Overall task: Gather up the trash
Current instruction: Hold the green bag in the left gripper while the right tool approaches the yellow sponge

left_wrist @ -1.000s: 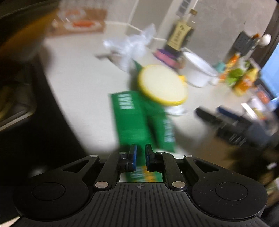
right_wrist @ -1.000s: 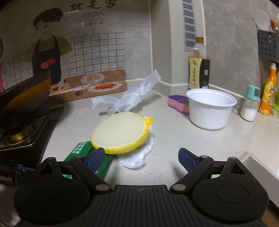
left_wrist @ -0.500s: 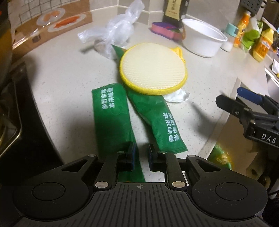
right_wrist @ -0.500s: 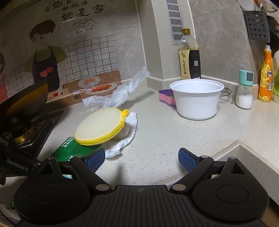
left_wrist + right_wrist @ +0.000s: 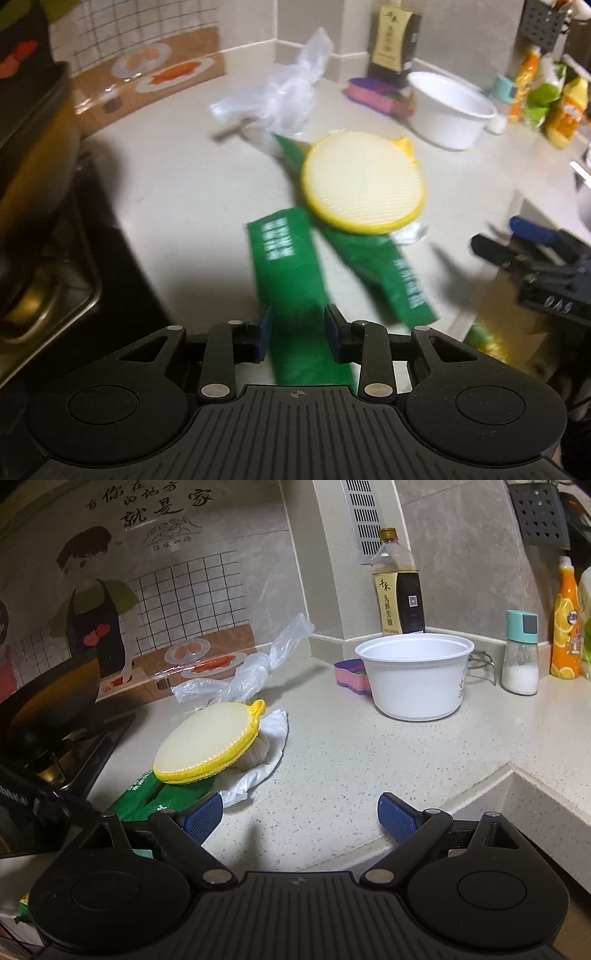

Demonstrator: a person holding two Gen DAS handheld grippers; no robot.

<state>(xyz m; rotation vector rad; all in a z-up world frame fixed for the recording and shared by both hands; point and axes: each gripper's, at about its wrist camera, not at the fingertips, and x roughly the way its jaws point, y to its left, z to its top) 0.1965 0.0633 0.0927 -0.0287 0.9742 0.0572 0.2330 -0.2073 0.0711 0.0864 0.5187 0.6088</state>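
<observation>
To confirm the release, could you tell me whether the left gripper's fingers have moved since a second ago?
Yes. The left gripper is opening: its fingers, then nearly touching, now stand either side of the green packet lying on the counter.

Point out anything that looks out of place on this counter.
The yellow round sponge sits tilted, propped on a crumpled white wrapper and overlapping a green packet. A crumpled clear plastic bag lies loose behind it.
</observation>
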